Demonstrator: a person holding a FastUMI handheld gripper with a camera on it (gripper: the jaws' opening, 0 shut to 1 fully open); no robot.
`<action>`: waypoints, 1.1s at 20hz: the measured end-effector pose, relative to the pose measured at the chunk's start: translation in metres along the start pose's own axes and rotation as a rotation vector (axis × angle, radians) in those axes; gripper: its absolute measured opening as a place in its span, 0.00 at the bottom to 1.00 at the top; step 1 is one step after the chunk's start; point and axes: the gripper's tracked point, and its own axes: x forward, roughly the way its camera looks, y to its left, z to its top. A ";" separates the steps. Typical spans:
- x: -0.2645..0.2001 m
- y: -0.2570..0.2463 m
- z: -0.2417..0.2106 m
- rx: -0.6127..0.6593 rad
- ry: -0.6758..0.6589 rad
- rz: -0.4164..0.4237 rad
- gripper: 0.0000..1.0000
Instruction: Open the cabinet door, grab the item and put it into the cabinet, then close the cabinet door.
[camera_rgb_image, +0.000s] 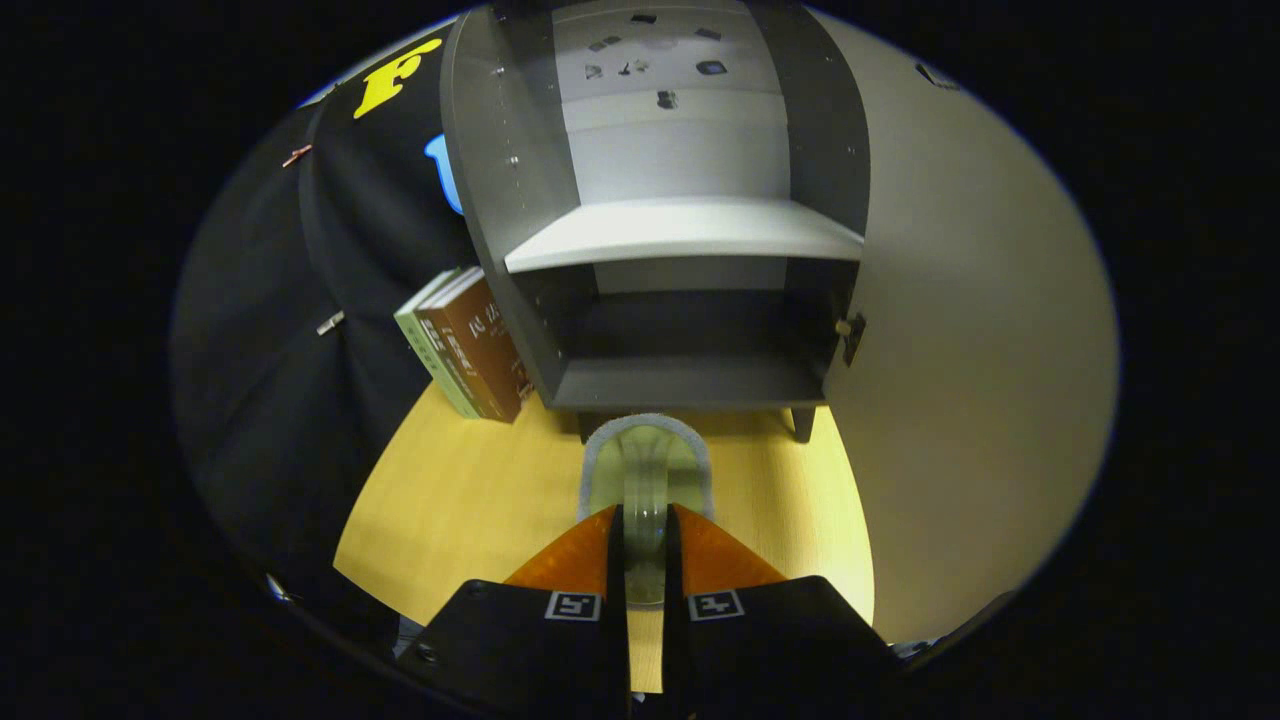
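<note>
Glassy, slick-looking cup (645, 480) pinched in the hand-held gripper (645, 530) could slip. It might clip the open cabinet (690, 380) floor edge going in.

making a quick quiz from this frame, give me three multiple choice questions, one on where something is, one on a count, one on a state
1. Where do the books stand?
A. on the cabinet's shelf
B. on the table beside the cabinet, on the side away from its open door
C. between the gripper's fingers

2. How many books are there?
A. two
B. four
C. none

3. What state is the cabinet door in?
A. shut
C. taken off and lying flat
B. swung open

Key: 1 B, they lean against the cabinet's outer wall on the table. 2 A, two spines show side by side. 3 B, the shelf inside is in plain sight. The gripper is shut on the glass item.
</note>
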 end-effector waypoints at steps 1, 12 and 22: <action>-0.002 0.003 0.014 0.013 -0.004 0.002 0.17; 0.021 0.005 0.142 0.101 -0.043 -0.029 0.17; 0.086 -0.017 0.233 0.156 -0.078 -0.121 0.17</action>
